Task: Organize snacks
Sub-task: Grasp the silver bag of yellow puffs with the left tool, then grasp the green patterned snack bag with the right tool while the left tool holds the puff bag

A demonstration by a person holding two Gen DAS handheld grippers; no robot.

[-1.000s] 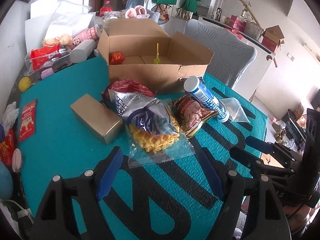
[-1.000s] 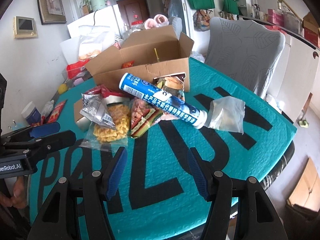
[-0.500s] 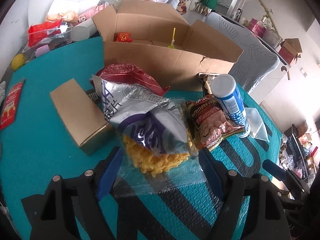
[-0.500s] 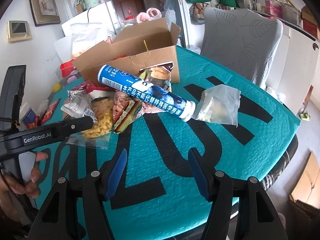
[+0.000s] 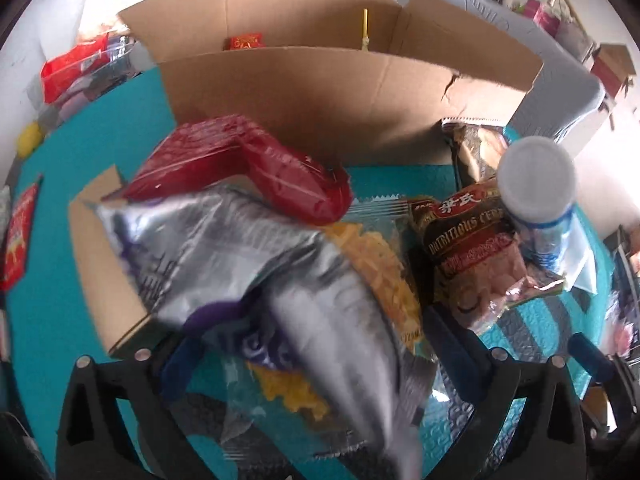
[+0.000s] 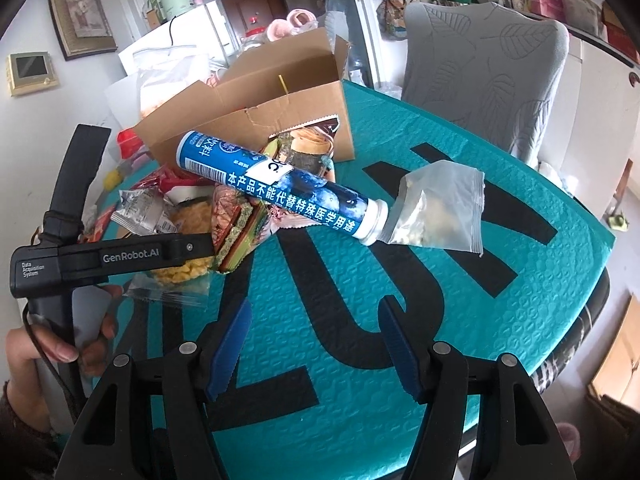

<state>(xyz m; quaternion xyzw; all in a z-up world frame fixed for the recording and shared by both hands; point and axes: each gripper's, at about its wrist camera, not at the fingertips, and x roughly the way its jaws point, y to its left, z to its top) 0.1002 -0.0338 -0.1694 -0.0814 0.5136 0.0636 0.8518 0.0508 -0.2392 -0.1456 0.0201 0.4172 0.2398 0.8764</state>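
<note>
Silver foil bag (image 5: 304,292) fills the left wrist view, lying between the left hand-held gripper (image 5: 308,364) jaws, which have just been opening and now stand wide, pads off it. Behind sit a red packet (image 5: 244,164) and cardboard box (image 5: 320,92). From the right wrist, the right hand-held gripper (image 6: 316,354) hangs part open, empty, over the teal counter (image 6: 460,304), near a blue tube (image 6: 280,188)

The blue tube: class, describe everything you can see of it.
The blue tube is a long, glossy cylinder printed with white Chinese characters and blueberries, closed by a white cap. It lies tilted across the snack packets, cap end lowest, resting against a clear bag, in front of the cardboard box. No gripper touches it.
</note>
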